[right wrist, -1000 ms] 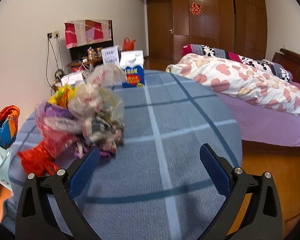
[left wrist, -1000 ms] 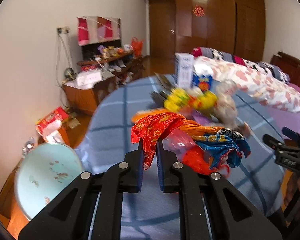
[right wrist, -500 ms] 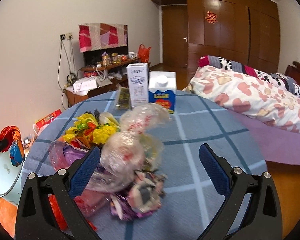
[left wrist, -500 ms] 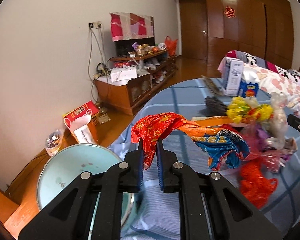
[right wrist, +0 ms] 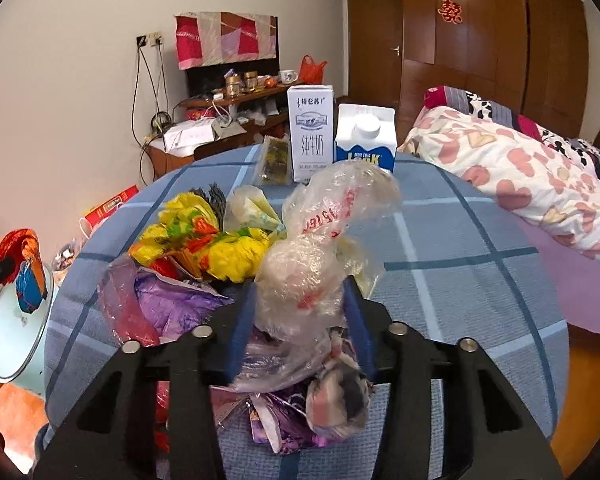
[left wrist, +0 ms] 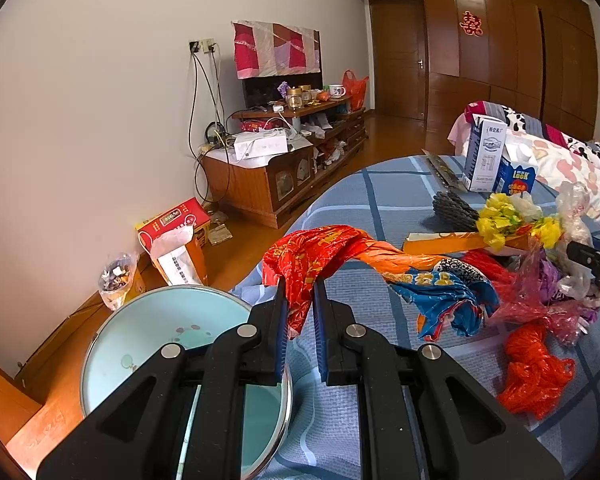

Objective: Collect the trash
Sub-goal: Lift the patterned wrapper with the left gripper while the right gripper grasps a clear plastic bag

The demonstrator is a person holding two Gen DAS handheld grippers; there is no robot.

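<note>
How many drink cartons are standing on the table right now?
2: a tall white milk carton at the table's far edge, and a shorter blue-and-white carton beside it on its right. None looks hidden.

"纯牛奶" on the white carton (right wrist: 310, 132) — "LOOK" on the blue carton (right wrist: 365, 139)

My round worktop (right wrist: 440, 240), under a blue checked cloth, carries a heap of crumpled wrappers and bags (right wrist: 204, 248) at my near edge, with two milk cartons (right wrist: 311, 132) upright at the far side.
</note>
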